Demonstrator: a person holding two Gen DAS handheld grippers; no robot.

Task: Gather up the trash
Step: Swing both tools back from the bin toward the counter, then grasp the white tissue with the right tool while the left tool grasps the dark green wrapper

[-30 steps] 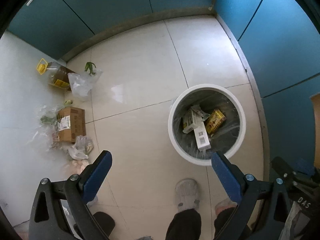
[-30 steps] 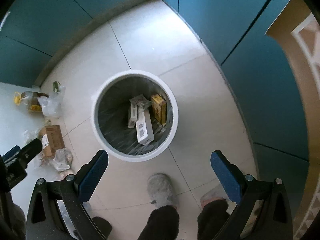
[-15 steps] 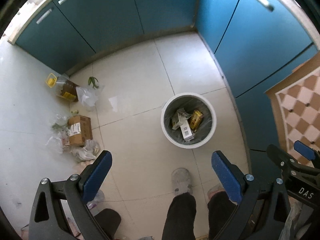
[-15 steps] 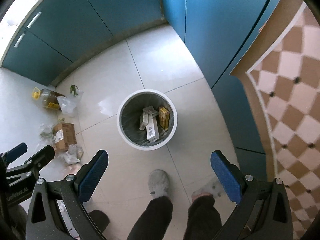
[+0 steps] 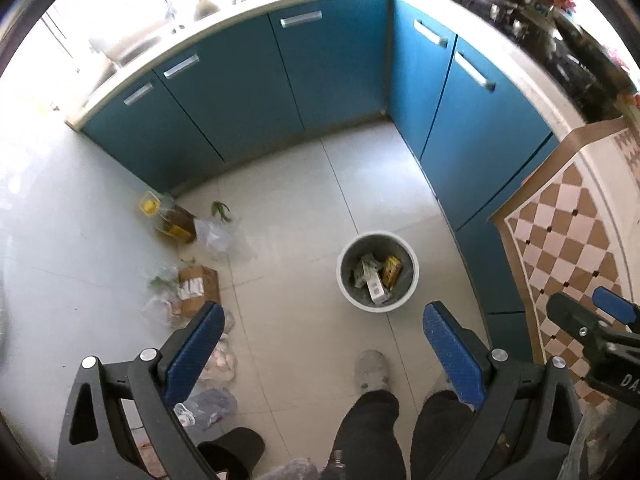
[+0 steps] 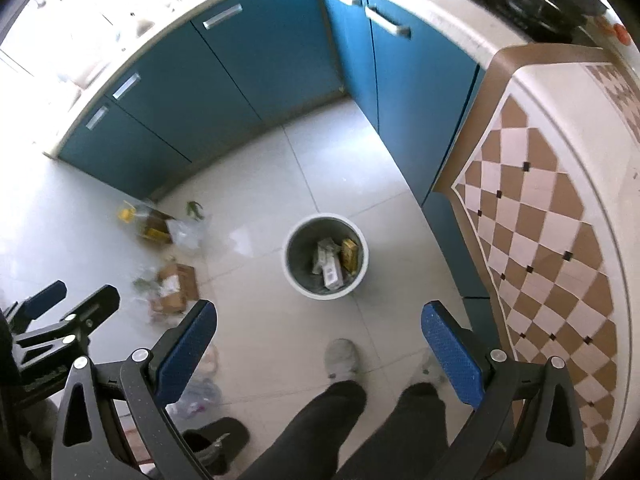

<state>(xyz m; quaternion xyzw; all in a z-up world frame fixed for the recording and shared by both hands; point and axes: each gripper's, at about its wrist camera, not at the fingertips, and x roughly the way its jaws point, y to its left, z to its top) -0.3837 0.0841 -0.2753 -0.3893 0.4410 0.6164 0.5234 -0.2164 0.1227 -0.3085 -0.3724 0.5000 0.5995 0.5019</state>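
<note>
A round white trash bin (image 5: 345,290) (image 6: 294,282) stands on the tiled floor, holding a yellow box (image 5: 391,271) and white cartons (image 6: 331,271). My left gripper (image 5: 324,322) is held high above the floor, open and empty. My right gripper (image 6: 318,318) is equally high, open and empty. Left of the bin lies loose trash: a brown cardboard box (image 5: 197,289) (image 6: 176,286), a clear plastic bag (image 5: 218,236) (image 6: 186,234), an oil bottle with a yellow cap (image 5: 170,222) (image 6: 146,224) and crumpled bags (image 5: 218,360).
Blue cabinets (image 5: 248,92) (image 6: 248,64) wrap the back and right of the floor. A counter with a brown checkered cloth (image 6: 548,208) stands at the right. The person's legs and grey slippers (image 5: 372,370) (image 6: 340,358) are below the grippers. More bags (image 5: 206,404) lie by the left foot.
Both grippers have risen well away from the floor, so the bin and the litter look much smaller and the cabinets and counter tops have come into view. Both stayed open.
</note>
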